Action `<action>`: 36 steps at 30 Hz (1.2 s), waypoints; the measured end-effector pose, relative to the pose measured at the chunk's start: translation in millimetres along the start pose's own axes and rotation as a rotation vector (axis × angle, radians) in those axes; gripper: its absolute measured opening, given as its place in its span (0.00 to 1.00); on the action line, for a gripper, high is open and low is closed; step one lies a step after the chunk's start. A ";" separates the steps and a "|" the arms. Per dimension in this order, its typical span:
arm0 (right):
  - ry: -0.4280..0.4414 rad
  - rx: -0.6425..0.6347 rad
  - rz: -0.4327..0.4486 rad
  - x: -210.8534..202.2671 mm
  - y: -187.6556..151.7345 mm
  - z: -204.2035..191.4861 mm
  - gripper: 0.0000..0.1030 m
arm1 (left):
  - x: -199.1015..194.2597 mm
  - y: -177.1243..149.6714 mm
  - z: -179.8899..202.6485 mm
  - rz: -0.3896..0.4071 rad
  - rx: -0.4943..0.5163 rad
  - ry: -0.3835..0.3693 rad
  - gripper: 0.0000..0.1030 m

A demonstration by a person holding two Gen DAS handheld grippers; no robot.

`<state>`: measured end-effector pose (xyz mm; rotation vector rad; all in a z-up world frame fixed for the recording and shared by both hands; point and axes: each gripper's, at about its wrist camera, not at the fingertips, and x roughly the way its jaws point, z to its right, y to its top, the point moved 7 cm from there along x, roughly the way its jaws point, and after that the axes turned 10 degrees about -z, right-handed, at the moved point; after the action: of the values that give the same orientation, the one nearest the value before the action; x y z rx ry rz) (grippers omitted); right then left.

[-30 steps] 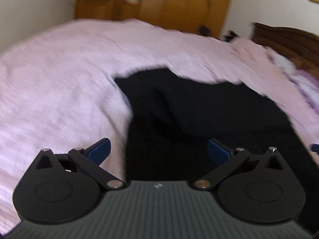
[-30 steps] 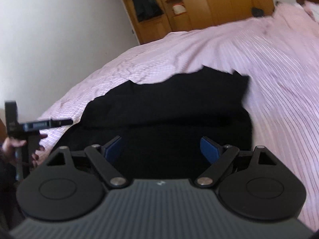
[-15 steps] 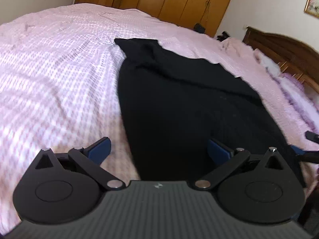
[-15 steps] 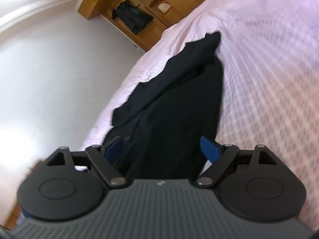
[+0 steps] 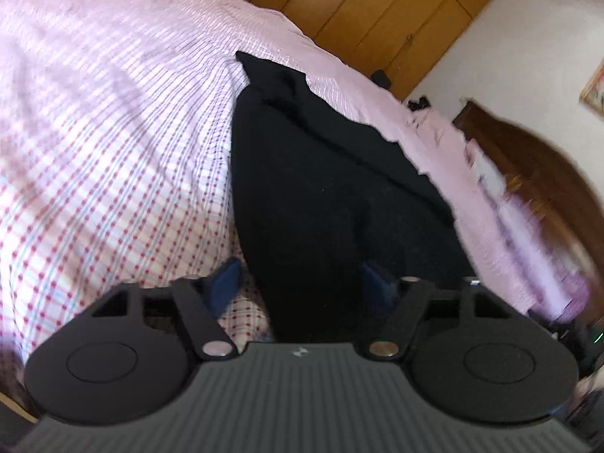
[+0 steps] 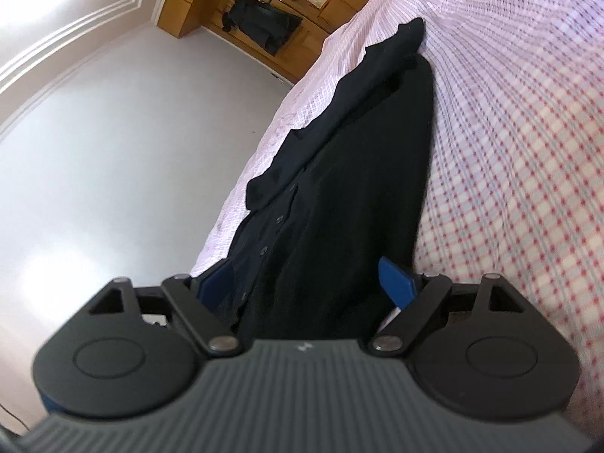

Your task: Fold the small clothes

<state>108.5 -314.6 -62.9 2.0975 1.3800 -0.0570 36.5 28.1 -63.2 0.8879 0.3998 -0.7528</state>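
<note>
A black buttoned garment [image 5: 324,196] lies spread on the pink checked bedsheet [image 5: 105,143]. My left gripper [image 5: 302,283] is open, its blue pads straddling the garment's near edge low over the bed. In the right wrist view the same garment [image 6: 347,188] stretches away, with its button row on the left and a sleeve folded along the far side. My right gripper [image 6: 309,283] is open, its jaws on either side of the garment's near end. Neither gripper holds cloth.
Wooden wardrobes [image 5: 385,11] stand beyond the bed. A dark wooden headboard [image 5: 528,158] is at the right in the left wrist view. A pale wall [image 6: 113,143] and the bed's edge [image 6: 264,143] lie left in the right wrist view.
Both grippers have dropped low toward the bed and closed in on the garment's near edge, tilting as they came. Both stay open.
</note>
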 end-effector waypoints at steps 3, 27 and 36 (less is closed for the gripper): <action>0.000 -0.014 -0.012 0.4 -6.7 -5.2 0.82 | 4.0 2.1 -6.5 -0.010 -0.039 -0.058 0.61; 0.026 0.176 0.195 -62.1 -13.4 17.4 0.66 | 0.0 -20.0 -8.8 -0.076 -0.110 -0.216 0.56; -0.006 0.145 0.139 -20.0 17.6 29.6 0.66 | 25.8 -0.7 5.4 -0.056 -0.112 -0.195 0.56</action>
<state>122.8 -350.8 -71.3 2.3063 1.2553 -0.1093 53.6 12.5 -75.9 0.6938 0.2915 -0.8524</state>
